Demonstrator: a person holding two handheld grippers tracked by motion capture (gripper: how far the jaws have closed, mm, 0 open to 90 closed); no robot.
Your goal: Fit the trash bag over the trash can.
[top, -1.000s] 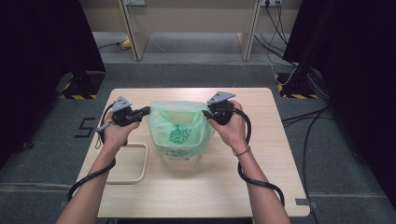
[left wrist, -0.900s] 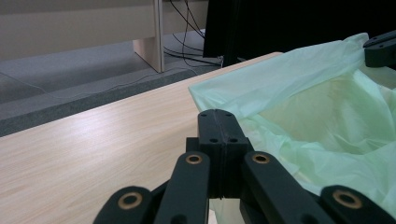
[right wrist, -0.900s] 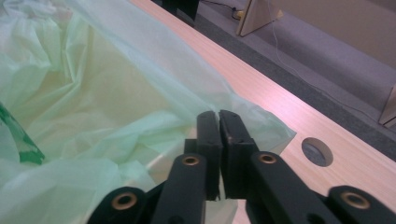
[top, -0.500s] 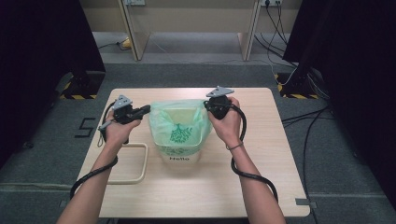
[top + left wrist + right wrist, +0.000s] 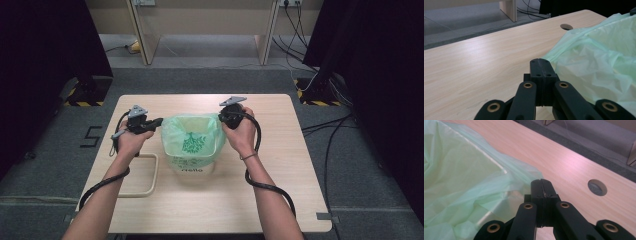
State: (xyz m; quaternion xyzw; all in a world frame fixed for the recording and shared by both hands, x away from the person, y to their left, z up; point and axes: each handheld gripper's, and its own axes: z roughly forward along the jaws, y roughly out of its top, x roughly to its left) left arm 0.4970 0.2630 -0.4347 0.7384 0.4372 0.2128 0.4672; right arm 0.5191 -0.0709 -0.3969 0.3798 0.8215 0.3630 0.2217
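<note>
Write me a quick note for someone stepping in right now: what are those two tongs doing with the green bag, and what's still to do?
Left tongs: jaws shut, pinching the left edge of the green plastic bag.
Right tongs: jaws shut on the bag's right edge; they have just closed.
The bag lines a small white bin at the middle of the wooden table, with its mouth spread between both tongs. A beige loop lies on the table left of the bin.
Done: both edges gripped, bag opened wide.
Left, probably: pull the edges down over the bin's rim, then let go.
</note>
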